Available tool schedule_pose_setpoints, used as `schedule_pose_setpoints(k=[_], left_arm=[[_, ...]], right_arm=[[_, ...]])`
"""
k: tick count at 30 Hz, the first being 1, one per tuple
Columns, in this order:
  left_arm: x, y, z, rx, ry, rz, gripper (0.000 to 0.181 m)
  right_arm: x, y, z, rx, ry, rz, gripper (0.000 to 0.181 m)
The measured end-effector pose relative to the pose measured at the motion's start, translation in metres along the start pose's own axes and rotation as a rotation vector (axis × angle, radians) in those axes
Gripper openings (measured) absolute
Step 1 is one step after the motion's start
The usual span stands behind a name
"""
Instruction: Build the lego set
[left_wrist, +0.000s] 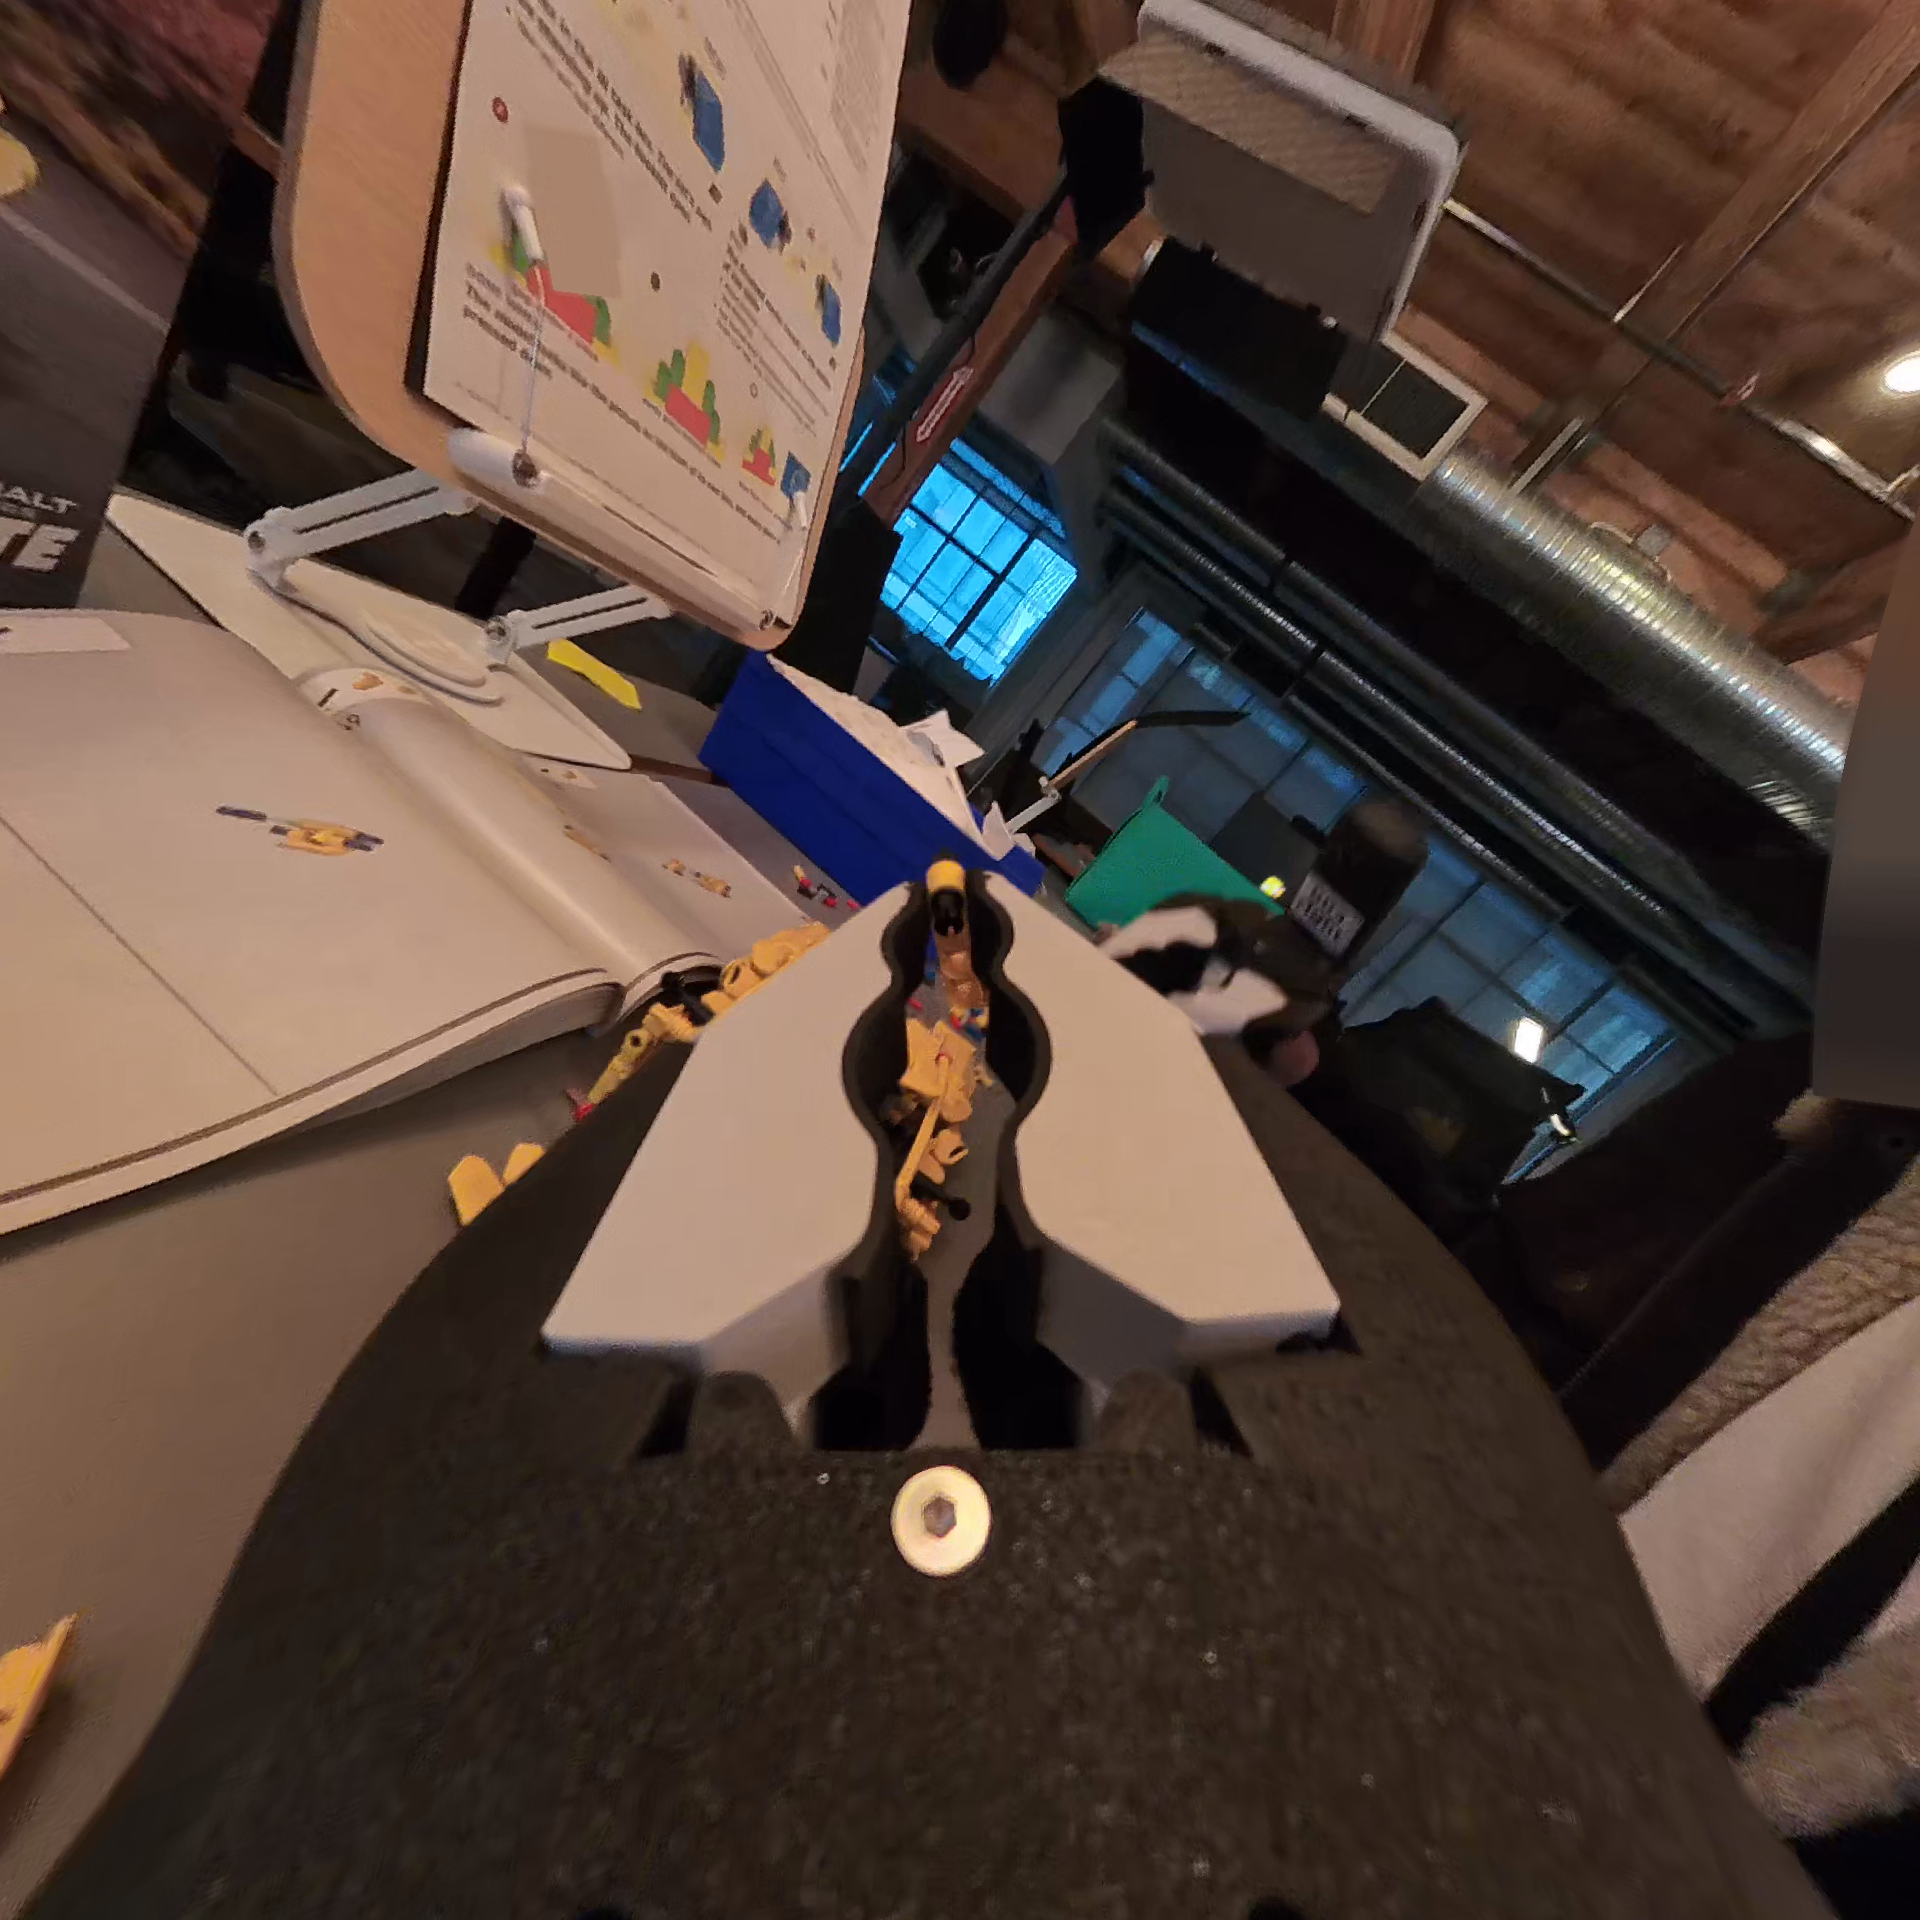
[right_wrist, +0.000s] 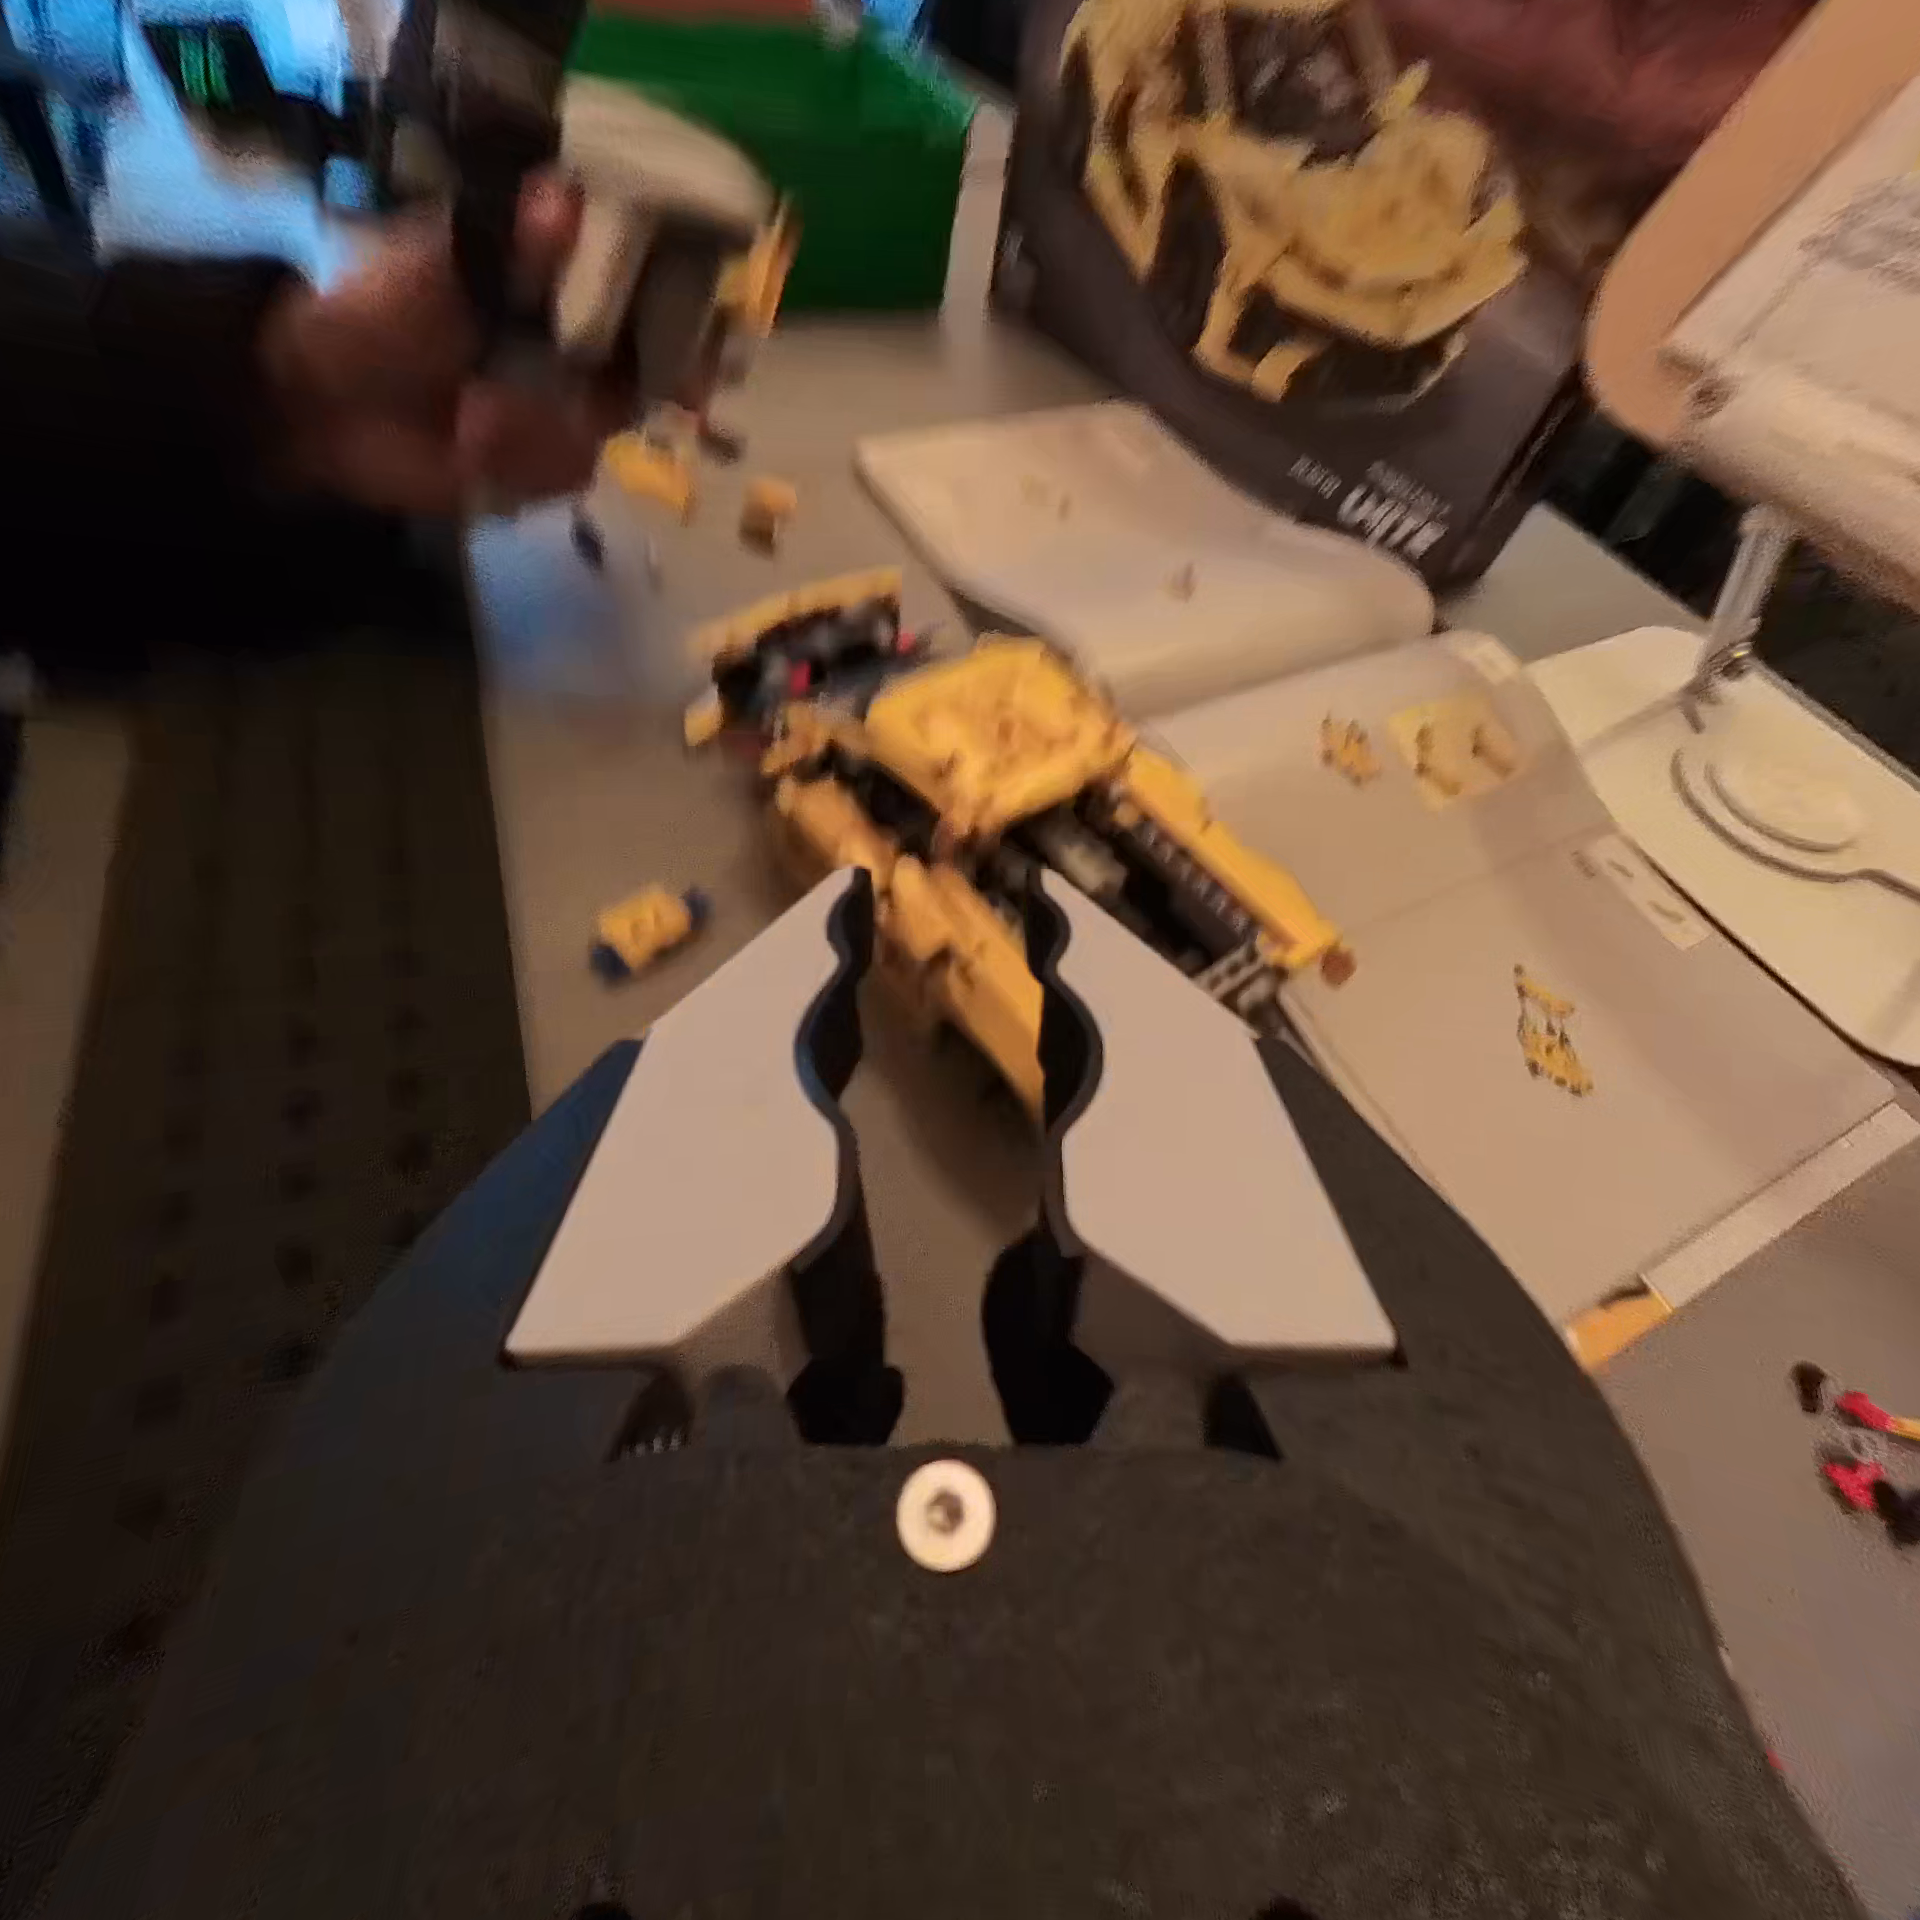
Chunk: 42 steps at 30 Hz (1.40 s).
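My left gripper (left_wrist: 948, 914) is shut on a small yellow and black lego piece (left_wrist: 943, 878) and holds it up off the table. It also shows blurred in the right wrist view (right_wrist: 644, 270), in a person's hand, with the yellow piece (right_wrist: 767, 272) at its tips. The yellow lego vehicle model (right_wrist: 987, 748) lies on the grey table. Parts of it show under the left fingers (left_wrist: 930, 1101). My right gripper (right_wrist: 948, 904) is open, just before the model's near end, which shows between the fingers. I cannot tell if they touch it.
An open instruction book (right_wrist: 1455, 935) lies right of the model and shows in the left view (left_wrist: 312, 883). A sheet on a stand (left_wrist: 644, 291), the set's box (right_wrist: 1299, 260), a green bin (right_wrist: 831, 156) and a blue box (left_wrist: 831, 790) stand behind. Loose pieces (right_wrist: 644, 925) and small red parts (right_wrist: 1860, 1455) lie around. One gripper's finger ends stand about 20 centimetres off the other's.
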<state>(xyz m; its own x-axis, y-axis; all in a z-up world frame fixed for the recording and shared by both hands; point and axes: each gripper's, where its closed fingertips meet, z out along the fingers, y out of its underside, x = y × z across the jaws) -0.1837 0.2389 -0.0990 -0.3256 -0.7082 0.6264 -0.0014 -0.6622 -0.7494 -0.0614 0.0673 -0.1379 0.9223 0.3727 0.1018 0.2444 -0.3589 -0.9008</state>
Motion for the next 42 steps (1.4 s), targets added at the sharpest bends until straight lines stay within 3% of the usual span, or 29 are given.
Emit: schedule_pose_setpoints(k=[3,8,12,15,19,21,24,29,32,34,42], left_arm=[[0.004,-0.001,-0.001,0.017,0.045,-0.039,0.007],[0.007,0.004,0.001,-0.007,0.067,-0.062,0.007],[0.019,0.019,0.008,-0.087,0.125,-0.046,0.007],[0.047,0.028,0.013,-0.135,0.201,0.126,0.007],[0.072,0.073,0.023,-0.325,0.282,0.264,0.007],[0.071,0.092,0.026,-0.416,0.279,0.263,0.007],[0.064,0.107,0.027,-0.487,0.259,0.200,0.007],[0.063,0.112,0.027,-0.513,0.271,0.117,0.007],[0.068,0.118,0.026,-0.531,0.286,0.182,0.007],[0.066,0.123,0.026,-0.556,0.272,0.205,0.007],[0.057,0.128,0.026,-0.587,0.230,0.177,0.007]], right_arm=[[-0.039,0.050,-0.004,-0.129,-0.159,-0.087,0.022],[-0.068,0.084,0.007,-0.226,-0.278,-0.101,0.026],[-0.081,0.090,0.019,-0.264,-0.387,-0.113,0.025],[-0.081,0.101,0.024,-0.334,-0.415,-0.121,0.025],[-0.082,0.102,0.032,-0.338,-0.409,-0.165,0.021],[-0.079,0.101,0.035,-0.326,-0.366,-0.218,0.007],[-0.073,0.093,0.040,-0.317,-0.310,-0.293,0.007],[-0.068,0.012,0.056,-0.067,-0.129,-0.411,0.007],[-0.076,-0.014,0.063,-0.015,-0.146,-0.379,0.007],[-0.080,-0.021,0.066,-0.033,-0.175,-0.334,0.007],[-0.084,-0.017,0.076,-0.105,-0.120,-0.555,0.007]])
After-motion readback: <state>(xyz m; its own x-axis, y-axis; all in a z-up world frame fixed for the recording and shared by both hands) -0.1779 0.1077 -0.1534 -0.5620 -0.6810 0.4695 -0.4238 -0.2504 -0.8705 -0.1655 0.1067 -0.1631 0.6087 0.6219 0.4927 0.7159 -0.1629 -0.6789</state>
